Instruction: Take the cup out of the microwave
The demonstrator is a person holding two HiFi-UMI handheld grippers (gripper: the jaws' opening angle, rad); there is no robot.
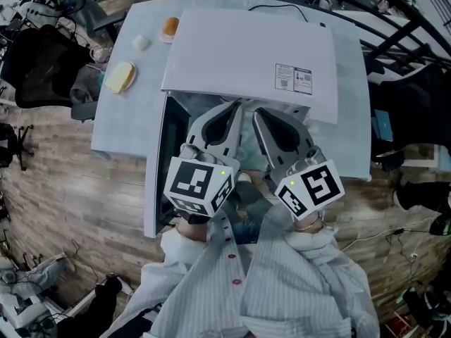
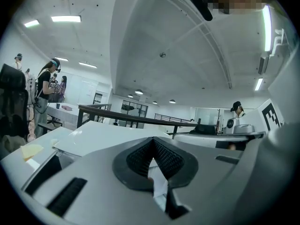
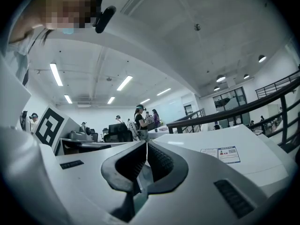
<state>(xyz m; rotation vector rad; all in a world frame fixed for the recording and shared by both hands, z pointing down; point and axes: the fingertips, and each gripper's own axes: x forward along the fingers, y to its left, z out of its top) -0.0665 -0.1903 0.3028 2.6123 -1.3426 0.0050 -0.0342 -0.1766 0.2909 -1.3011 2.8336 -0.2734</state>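
I see both tongs pressed together on nothing, the left gripper (image 2: 152, 140) and right gripper (image 3: 146, 145) side by side at the mouth of the white microwave (image 1: 246, 48), its door (image 1: 153, 189) standing open, the cup hidden from me, the top sticker (image 1: 293, 78) too small to read.

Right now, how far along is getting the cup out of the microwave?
Done: the microwave door stands swung open at the left of the microwave.
In hand: nothing. The left gripper and right gripper sit side by side in front of the opening, fingers together and empty.
Left: the cup does not show in any view, so reaching in, gripping it and lifting it out are all to come.
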